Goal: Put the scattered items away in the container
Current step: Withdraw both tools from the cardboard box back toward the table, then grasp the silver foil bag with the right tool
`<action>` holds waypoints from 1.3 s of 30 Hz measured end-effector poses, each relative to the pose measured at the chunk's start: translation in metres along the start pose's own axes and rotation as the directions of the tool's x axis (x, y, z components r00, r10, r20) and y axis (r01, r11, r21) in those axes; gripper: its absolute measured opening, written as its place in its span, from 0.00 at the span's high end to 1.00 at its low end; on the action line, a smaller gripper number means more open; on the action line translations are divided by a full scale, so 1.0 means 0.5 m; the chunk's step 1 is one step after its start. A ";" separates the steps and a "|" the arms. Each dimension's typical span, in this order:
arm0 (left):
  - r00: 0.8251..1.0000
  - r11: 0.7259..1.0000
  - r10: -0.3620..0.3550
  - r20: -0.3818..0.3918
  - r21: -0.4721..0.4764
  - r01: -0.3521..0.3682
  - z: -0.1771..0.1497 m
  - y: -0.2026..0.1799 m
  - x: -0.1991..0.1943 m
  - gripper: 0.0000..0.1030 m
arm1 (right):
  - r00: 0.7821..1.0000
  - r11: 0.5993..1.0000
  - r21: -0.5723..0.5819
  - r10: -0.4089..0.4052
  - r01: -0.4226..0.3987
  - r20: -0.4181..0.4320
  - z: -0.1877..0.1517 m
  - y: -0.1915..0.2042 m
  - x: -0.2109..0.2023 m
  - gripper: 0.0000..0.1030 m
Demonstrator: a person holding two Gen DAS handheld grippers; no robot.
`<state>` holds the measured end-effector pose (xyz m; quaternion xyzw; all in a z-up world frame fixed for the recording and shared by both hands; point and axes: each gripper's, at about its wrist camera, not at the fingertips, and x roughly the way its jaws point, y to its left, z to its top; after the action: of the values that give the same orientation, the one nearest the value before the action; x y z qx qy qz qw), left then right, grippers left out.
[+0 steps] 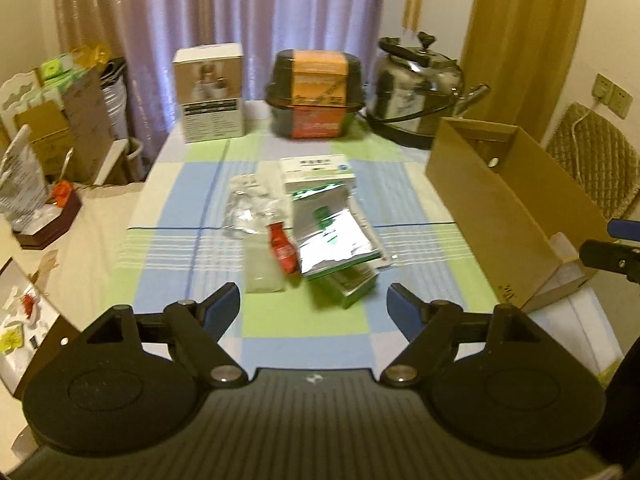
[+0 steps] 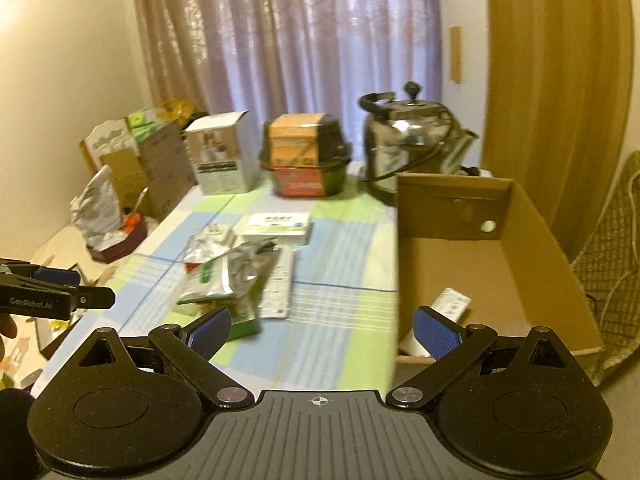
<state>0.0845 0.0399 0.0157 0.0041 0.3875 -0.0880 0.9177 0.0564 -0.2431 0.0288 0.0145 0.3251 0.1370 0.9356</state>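
Clutter sits in a loose pile (image 1: 316, 232) at the middle of the worktop (image 1: 184, 200): a clear bag (image 1: 250, 208), a small red bottle (image 1: 282, 246), a foil pouch (image 1: 332, 228), a green box (image 1: 354, 286) under it, and a white box (image 1: 316, 168) at the far side; nothing is in hand yet, so the step looks like the reach for a first or next pick. Left claw (image 1: 314, 306) hovers near the worktop's near edge, jaws spread wide and empty, aimed at the pile; right claw (image 2: 322, 330) is likewise wide open and empty, straddling the seam between the worktop and the carton (image 2: 452, 196). Carton stands at the worktop's right edge, open-topped, with one white packet (image 2: 452, 302) lying near its front wall and the rest of its floor bare. Next move likely calls for lowering a claw over the green box or bottle, closing on a firm edge, then carrying it right over the carton wall; the foil and bag may slip or drag neighbours.
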 end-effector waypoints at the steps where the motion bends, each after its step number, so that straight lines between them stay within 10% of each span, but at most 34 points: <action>1: 1.000 1.000 0.008 -0.001 -0.002 -0.008 -0.004 0.007 -0.002 0.24 | 1.000 1.000 -0.005 0.007 -0.007 -0.004 0.001 0.009 0.004 0.01; 18: 0.996 0.996 0.086 -0.032 -0.001 -0.086 -0.030 0.089 0.054 0.01 | 0.984 0.996 -0.032 0.073 -0.079 -0.160 0.058 0.115 0.156 0.01; 39: 0.995 0.996 0.093 -0.044 0.006 -0.093 0.013 0.196 0.243 0.01 | 0.911 0.999 0.008 0.049 -0.050 -0.409 0.167 0.198 0.552 0.01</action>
<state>0.1886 0.1168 -0.0721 0.0259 0.4070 -0.0457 0.9119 0.2902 -0.0697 -0.0607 -0.0076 0.5129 0.1610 0.8432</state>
